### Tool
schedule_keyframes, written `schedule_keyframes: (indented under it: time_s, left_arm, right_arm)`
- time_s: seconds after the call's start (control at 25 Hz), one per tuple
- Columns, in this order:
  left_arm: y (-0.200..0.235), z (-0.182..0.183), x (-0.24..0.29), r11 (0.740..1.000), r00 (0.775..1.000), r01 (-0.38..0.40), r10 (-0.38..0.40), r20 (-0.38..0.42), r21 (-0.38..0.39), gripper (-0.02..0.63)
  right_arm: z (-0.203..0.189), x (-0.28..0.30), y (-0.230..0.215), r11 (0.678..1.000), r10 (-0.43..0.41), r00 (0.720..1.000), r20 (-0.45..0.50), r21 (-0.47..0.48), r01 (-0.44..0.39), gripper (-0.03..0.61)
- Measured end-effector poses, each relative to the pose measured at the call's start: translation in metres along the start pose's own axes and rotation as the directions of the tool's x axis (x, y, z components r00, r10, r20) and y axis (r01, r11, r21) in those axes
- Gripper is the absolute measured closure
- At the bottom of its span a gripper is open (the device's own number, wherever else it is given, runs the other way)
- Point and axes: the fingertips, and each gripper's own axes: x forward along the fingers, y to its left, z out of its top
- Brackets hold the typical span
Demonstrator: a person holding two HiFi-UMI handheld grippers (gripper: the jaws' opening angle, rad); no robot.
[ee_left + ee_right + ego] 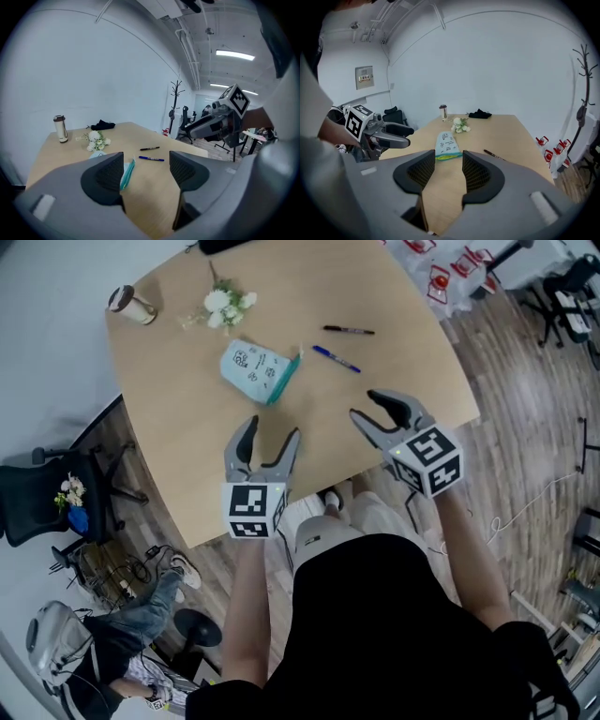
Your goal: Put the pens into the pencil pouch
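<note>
A teal pencil pouch (259, 371) lies on the wooden table (187, 427), its open end toward the pens. A blue pen (336, 358) lies just right of it and a black pen (349, 330) farther back. My left gripper (271, 430) hovers over the table's near part, short of the pouch, open and empty. My right gripper (367, 405) hangs near the front right edge, also open and empty. In the left gripper view the pouch (127, 171) and both pens (151, 159) show beyond the jaws. The right gripper view has the pouch (446, 145) straight ahead.
A lidded tumbler (131, 305) and a bunch of white flowers (223, 307) stand at the table's far left. A black cloth (103, 125) lies at the far end. An office chair (56, 493) stands left of the table, and red items (441, 277) lie on the floor at right.
</note>
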Motion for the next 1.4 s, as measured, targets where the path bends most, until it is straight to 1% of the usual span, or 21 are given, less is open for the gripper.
schedule_keyframes:
  time_s: [0.08,0.2,0.36,0.44,0.68,0.92,0.96,1.04,1.16,1.4]
  left_arm:
    - [0.004,-0.002,0.007,1.000,1.000,-0.006,0.006,-0.018,0.006,0.314]
    - [0.009,-0.009,0.021,1.000,0.998,-0.014,0.014,-0.059,-0.003,0.333]
    - [0.016,-0.019,0.037,0.997,0.993,-0.061,0.056,-0.104,-0.038,0.333]
    - [0.020,-0.026,0.046,0.996,0.988,-0.083,0.076,-0.134,-0.041,0.334]
    - [0.034,-0.046,0.075,0.989,0.966,-0.139,0.125,-0.226,-0.048,0.345]
    - [0.043,-0.059,0.105,0.984,0.939,-0.179,0.169,-0.298,-0.007,0.345]
    - [0.045,-0.062,0.108,0.982,0.934,-0.190,0.180,-0.308,-0.002,0.345]
    - [0.050,-0.066,0.111,0.976,0.924,-0.219,0.205,-0.324,-0.005,0.370]
    - [0.058,-0.072,0.114,0.966,0.908,-0.258,0.235,-0.348,-0.020,0.370]
    - [0.067,-0.084,0.130,0.960,0.881,-0.281,0.262,-0.395,0.009,0.391]
  right_arm:
    - [-0.004,0.009,-0.003,1.000,0.016,1.000,-0.025,-0.013,-0.016,0.388]
    - [-0.007,0.022,-0.015,0.999,0.032,0.998,-0.045,-0.010,-0.033,0.388]
    - [-0.018,0.036,-0.039,1.000,0.022,0.996,-0.089,0.004,-0.021,0.388]
    - [-0.022,0.044,-0.053,1.000,0.024,0.994,-0.105,0.015,-0.023,0.388]
    - [-0.034,0.071,-0.083,0.998,0.065,0.982,-0.178,0.023,-0.062,0.388]
    - [-0.049,0.100,-0.107,0.993,0.120,0.962,-0.245,0.010,-0.121,0.390]
    - [-0.052,0.105,-0.110,0.991,0.128,0.958,-0.256,0.010,-0.130,0.390]
    - [-0.058,0.113,-0.117,0.989,0.144,0.950,-0.276,0.006,-0.148,0.390]
    - [-0.064,0.124,-0.121,0.983,0.175,0.939,-0.298,0.005,-0.181,0.390]
    - [-0.070,0.142,-0.125,0.972,0.224,0.921,-0.318,0.009,-0.233,0.390]
